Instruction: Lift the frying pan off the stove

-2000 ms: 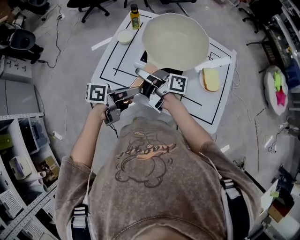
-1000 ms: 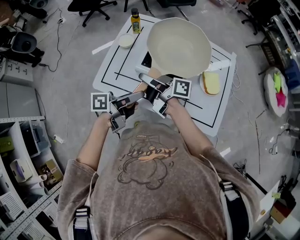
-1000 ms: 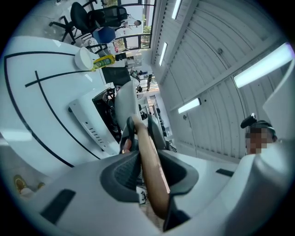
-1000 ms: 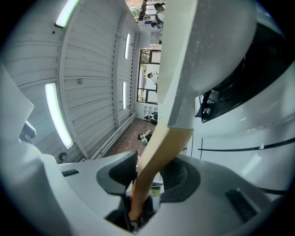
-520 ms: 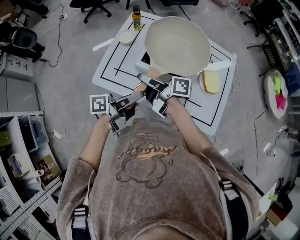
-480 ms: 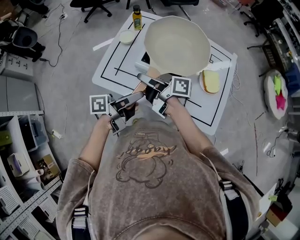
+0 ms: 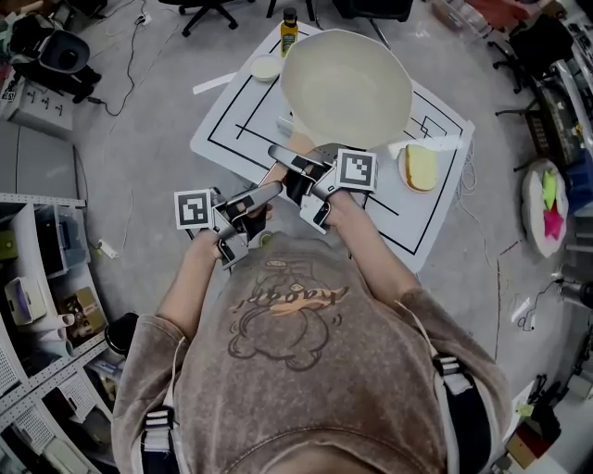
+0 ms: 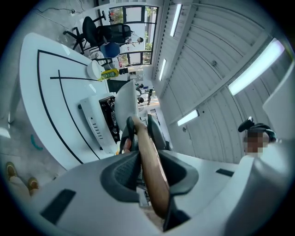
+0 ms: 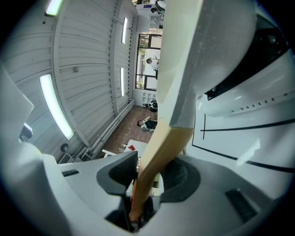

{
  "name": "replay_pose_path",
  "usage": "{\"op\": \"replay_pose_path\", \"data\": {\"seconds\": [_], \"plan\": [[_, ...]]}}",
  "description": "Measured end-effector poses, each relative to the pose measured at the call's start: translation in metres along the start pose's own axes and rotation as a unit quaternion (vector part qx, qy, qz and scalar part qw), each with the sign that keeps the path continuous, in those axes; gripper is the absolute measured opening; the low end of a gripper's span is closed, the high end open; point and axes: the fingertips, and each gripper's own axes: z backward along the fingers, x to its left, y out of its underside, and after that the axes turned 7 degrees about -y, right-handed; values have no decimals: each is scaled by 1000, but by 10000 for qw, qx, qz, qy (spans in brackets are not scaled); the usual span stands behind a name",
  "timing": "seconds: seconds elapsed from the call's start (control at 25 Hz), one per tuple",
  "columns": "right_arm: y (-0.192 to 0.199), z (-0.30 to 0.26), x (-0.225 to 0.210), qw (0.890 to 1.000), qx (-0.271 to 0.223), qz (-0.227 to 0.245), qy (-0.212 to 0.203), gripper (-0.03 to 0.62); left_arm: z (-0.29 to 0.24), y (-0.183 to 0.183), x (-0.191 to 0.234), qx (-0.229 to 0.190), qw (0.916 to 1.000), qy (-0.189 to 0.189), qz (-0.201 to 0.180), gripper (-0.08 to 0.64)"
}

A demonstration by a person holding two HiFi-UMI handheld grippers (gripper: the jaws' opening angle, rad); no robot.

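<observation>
A cream frying pan (image 7: 347, 83) hangs in the air over the white stove (image 7: 289, 122), its bowl hiding most of it. Its wooden handle (image 7: 271, 173) runs back toward the person. My left gripper (image 7: 262, 195) is shut on the rear part of the handle, and my right gripper (image 7: 296, 168) is shut on it nearer the pan. In the left gripper view the handle (image 8: 150, 170) lies pressed between the jaws of the left gripper (image 8: 140, 126), with the stove (image 8: 99, 124) beyond. In the right gripper view the right gripper (image 9: 152, 175) clamps the handle (image 9: 156, 156) under the pan (image 9: 203, 55).
The white table (image 7: 232, 130) has black lines. At its far edge stand a yellow bottle (image 7: 290, 18) and a small white bowl (image 7: 267, 67). A sandwich on a plate (image 7: 420, 168) lies at the right. Shelves stand left, and office chairs beyond the table.
Both grippers and the pan have drifted slightly together over the table. Both grips on the handle look unchanged.
</observation>
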Motion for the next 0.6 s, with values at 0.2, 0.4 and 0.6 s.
{"op": "replay_pose_path", "data": {"seconds": [0.2, 0.4, 0.6], "plan": [[16, -12, 5, 9994, 350, -14, -58, 135, 16, 4, -3, -378, 9993, -51, 34, 115], [37, -26, 7, 9975, 697, -31, -139, 135, 35, 9, -4, -715, 9974, -118, 43, 115], [46, -34, 6, 9944, 1018, -172, -221, 135, 41, 9, -2, -1070, 9940, -217, 93, 115]]}}
